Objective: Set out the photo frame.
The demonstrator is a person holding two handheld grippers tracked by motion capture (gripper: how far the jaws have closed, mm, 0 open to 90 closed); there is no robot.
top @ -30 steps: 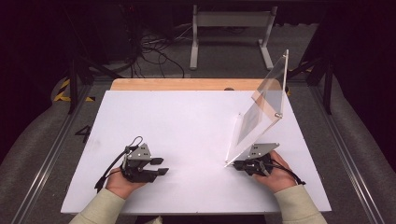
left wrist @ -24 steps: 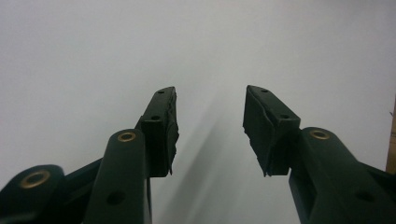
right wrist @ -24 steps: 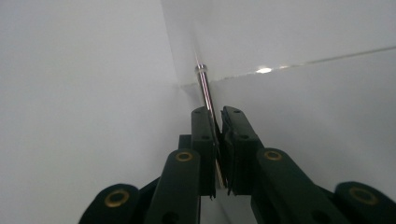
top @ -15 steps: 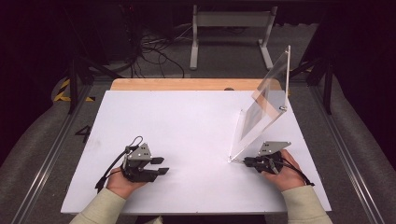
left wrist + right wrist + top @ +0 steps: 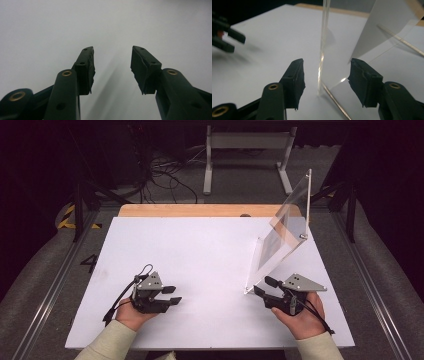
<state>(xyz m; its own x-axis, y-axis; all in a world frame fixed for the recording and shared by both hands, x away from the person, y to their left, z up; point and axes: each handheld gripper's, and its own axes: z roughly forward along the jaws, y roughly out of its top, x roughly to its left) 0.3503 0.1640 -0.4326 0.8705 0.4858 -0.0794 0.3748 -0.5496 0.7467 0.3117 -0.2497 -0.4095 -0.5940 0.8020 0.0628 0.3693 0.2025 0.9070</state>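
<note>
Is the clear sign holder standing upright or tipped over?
Upright. The sign holder stands on the white table, top edge high; the right gripper has just opened, pads clear of it.

the surface [image 5: 200,255] is plain white with no pattern, and a light wood-coloured strip [image 5: 200,210] runs along its far edge. the acrylic stand [image 5: 282,240] is clear and colourless, its edges catching pale glints, with a white sheet [image 5: 274,251] inside and a small silver screw [image 5: 302,236] at one corner. the left gripper [image 5: 172,295] is black, with a grey plate on top and a black cable; brass-coloured rings sit in its black jaws. the right gripper [image 5: 265,286] is black too, with the same grey plate and brass rings. the sleeves [image 5: 112,345] are beige. the floor [image 5: 45,285] is grey, with a yellow-and-black striped mark [image 5: 67,217] at the left.
</note>
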